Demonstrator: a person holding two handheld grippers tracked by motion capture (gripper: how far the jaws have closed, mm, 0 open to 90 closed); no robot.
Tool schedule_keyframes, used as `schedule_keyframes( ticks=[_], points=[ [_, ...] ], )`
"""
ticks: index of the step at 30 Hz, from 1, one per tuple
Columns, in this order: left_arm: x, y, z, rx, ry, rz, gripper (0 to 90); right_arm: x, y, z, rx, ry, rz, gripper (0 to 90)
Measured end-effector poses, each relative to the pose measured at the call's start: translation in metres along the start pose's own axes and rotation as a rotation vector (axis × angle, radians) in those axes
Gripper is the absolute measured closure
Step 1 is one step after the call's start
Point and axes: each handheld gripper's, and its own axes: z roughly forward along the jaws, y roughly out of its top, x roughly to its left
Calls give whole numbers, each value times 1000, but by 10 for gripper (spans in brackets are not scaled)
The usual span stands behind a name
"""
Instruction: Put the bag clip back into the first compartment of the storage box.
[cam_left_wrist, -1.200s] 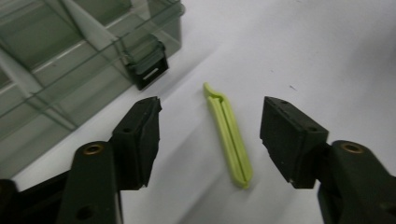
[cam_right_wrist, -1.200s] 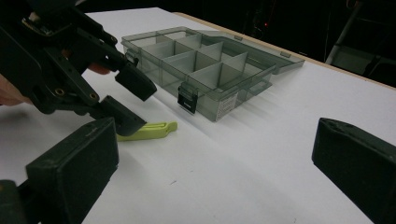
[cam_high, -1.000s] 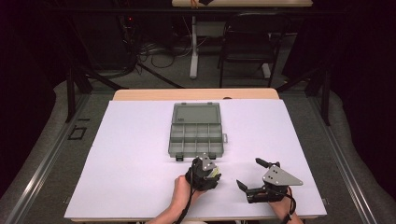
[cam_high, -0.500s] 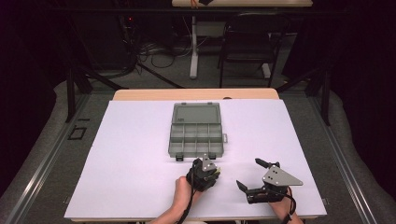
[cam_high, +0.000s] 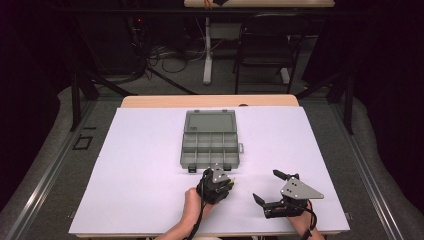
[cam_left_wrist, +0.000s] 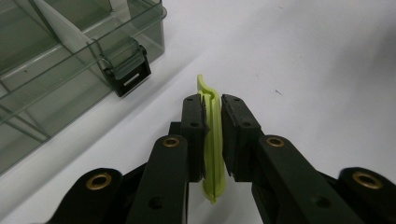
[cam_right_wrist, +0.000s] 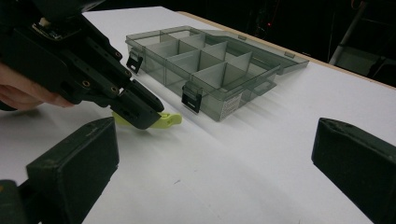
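Clamping the thin lime-green plastic clip (cam_left_wrist: 211, 140) edge-on, the left tool (cam_left_wrist: 212, 100) has just been closing; the clip lies on the white bench (cam_high: 140, 165) beside the smoky compartment box (cam_high: 209, 142). Light, stiff, slick: grip mid-length. The right tool (cam_high: 272, 187) stands apart, empty.

Two grippers at the near edge of the white table (cam_high: 150, 150)

The left gripper (cam_high: 223, 179) sits just in front of the open compartment box (cam_high: 209, 142), a yellow-green sliver (cam_high: 231, 179) at its tip; the right gripper (cam_high: 269, 187), jaws spread, rests farther right of the box.
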Motion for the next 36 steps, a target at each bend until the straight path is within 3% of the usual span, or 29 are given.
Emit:
schedule_keyframes(
  ticks=[36],
  points=[
    [28,-19,-32,-16,49,1,799,0,0,1,11,1,3,3]
  ],
)
